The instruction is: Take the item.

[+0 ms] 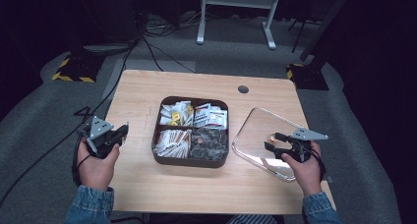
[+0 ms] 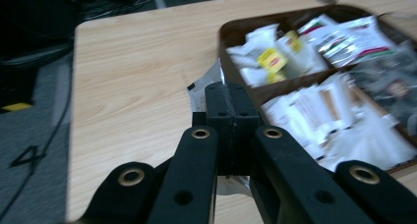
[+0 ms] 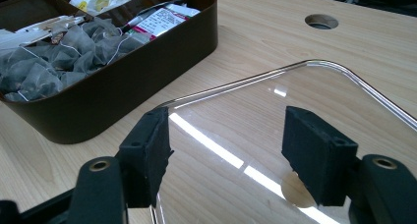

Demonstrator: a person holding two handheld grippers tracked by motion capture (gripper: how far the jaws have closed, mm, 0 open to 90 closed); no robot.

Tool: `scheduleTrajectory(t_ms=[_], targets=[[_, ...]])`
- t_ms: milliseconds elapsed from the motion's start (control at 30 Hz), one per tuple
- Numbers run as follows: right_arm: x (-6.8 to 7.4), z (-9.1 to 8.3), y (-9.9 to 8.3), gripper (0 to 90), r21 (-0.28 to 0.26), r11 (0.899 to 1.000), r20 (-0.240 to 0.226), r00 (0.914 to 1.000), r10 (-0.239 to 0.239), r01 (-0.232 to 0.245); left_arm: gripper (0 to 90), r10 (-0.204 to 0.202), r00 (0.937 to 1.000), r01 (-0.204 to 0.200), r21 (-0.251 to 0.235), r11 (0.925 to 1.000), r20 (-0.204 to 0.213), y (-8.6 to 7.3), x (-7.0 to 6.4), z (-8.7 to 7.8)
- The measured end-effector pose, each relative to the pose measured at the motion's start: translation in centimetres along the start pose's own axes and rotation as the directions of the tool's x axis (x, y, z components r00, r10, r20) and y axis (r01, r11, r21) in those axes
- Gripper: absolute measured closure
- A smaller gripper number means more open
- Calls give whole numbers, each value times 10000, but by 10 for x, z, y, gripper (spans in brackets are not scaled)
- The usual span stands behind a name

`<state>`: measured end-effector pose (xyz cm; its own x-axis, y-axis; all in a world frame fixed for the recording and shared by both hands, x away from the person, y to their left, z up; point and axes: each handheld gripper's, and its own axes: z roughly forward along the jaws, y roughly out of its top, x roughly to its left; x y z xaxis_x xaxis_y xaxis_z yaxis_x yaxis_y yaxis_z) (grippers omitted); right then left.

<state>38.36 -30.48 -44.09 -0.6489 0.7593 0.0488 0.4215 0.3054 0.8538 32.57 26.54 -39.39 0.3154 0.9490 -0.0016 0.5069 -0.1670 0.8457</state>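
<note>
Left gripper (image 2: pixel 230 103), jaws together, pinches a white sachet (image 2: pixel 204 94) just left of the brown box (image 1: pixel 191 160); my right gripper (image 3: pixel 228 150) hangs, jaws apart, over the clear lid (image 3: pixel 314 101) lying beside it.

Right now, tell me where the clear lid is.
In the high view the clear lid lies flat on the table's right side, beside the brown box, with the open right gripper over its near edge.

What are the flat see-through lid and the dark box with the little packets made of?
The lid looks like clear glossy plastic or acrylic: the wood grain shows through and light streaks reflect off it. The box seems smooth, dark brown plastic with a slight sheen, though that is uncertain.
</note>
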Motion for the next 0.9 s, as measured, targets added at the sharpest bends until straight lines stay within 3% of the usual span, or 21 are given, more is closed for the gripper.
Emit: scheduleTrajectory(t_ms=[100,233,433,667,900], targets=[[1,5,1,355,24,10000,-95,9999,-43,43,900,63,9991,-53,248,9997,-420,-6,7,0],[3,10,4,354,42,9999,-214,9997,-94,95,900,-228,9982,253,437,9987,-557,-13,19,-1],[5,13,5,354,69,9999,-283,9995,-147,149,900,-642,9959,681,605,9958,-643,-23,33,1],[5,14,5,354,114,9998,-300,9994,-166,169,900,-748,9950,807,927,9924,-657,-31,40,10],[4,14,4,354,131,9998,-297,9995,-121,125,900,-849,9945,933,1501,9843,-611,-44,44,27]])
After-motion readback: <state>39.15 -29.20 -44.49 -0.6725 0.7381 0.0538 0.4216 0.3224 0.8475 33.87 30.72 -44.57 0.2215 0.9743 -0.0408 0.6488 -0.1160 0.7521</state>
